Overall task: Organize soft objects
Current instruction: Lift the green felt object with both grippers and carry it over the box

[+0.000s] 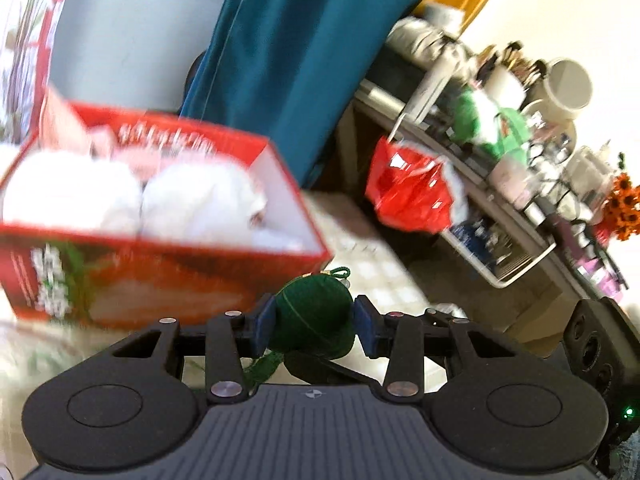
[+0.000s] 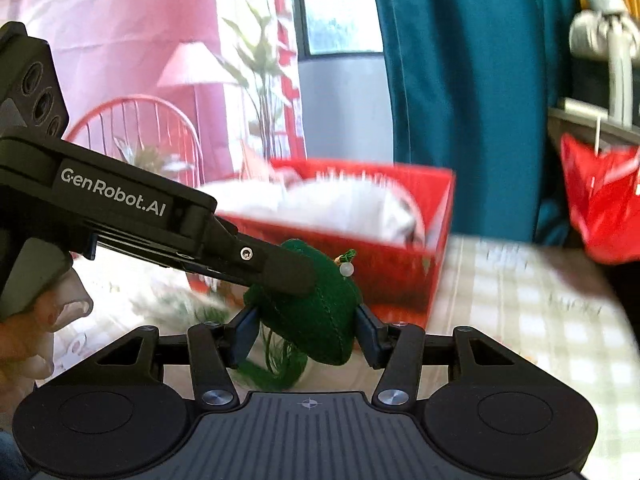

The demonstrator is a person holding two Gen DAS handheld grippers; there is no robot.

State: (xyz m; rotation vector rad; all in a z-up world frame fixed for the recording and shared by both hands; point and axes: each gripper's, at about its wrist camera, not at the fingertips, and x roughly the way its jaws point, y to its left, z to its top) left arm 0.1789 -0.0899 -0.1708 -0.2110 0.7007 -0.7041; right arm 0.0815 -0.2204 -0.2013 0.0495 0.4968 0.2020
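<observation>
Left wrist view, red box [image 1: 168, 280]: blurred, open-topped, white plush [image 1: 200, 204] inside, apparently on the table [image 1: 376, 276].
Green cushion [image 1: 316, 316]: dark felt, rounded, stitched seam, cord loop on top, tassel below; raised before the box's near wall.
Left gripper [image 1: 314, 322]: clenched on the cushion.
Right gripper [image 2: 306, 330]: clamped on the same cushion [image 2: 320, 320].

You're getting bright daylight from the window [image 2: 340, 12], washed-out whites in the red box [image 1: 280, 172], heavy motion blur on the background, and fisheye-bent edges.
</observation>
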